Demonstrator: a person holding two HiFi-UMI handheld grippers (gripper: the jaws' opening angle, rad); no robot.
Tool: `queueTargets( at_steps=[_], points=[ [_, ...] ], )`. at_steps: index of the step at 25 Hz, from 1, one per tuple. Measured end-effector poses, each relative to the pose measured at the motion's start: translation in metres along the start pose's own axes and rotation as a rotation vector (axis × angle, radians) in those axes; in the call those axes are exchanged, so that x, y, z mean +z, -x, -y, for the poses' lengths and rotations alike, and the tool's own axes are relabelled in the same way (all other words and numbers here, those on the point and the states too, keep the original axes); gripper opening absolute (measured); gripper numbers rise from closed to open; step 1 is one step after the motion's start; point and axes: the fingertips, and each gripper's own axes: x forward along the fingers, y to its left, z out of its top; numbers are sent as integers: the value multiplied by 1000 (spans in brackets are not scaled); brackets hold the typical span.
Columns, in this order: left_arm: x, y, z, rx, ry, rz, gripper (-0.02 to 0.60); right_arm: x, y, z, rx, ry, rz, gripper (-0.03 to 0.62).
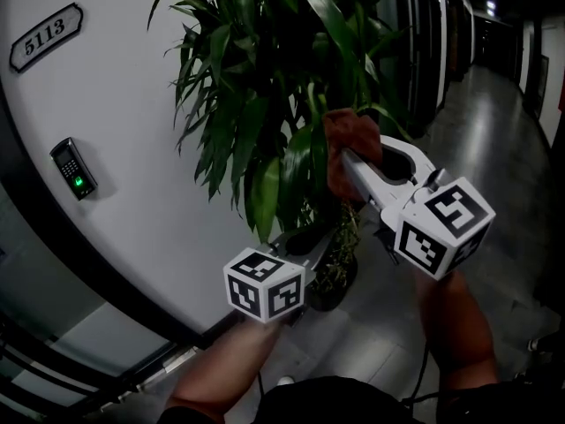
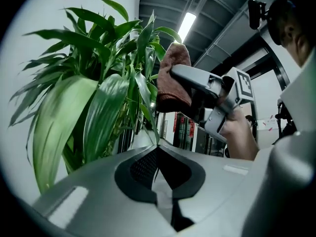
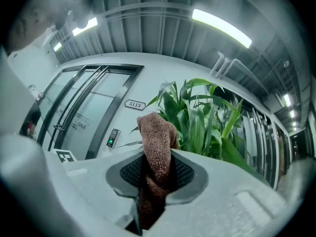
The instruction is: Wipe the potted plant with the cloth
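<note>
Door plate (image 1: 46, 36): reads "5113". Keypad (image 1: 73, 168) below it, green light.
Potted plant (image 1: 256, 87): we find its pot (image 1: 334, 276) mostly hidden by leaves and grippers.
Left gripper (image 2: 157, 144): level, jaws closed together near the lower leaves.
Right gripper (image 3: 157, 169): tilted slightly up, clenched on the brown cloth (image 3: 157, 132) by the plant's right-hand leaves.

Head view looks down; all share plant (image 1: 265, 60).
</note>
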Motion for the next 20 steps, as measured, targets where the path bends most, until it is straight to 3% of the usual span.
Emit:
queueTargets(
  at_steps=[10,20],
  points=[
    [-4,4,-2,1,-15,-27,15,23,-43,29,-80,32,17,71],
    [-5,-1,3,-18,-23,-25,15,-13,-64,29,-51,-8,-84,71]
  ],
)
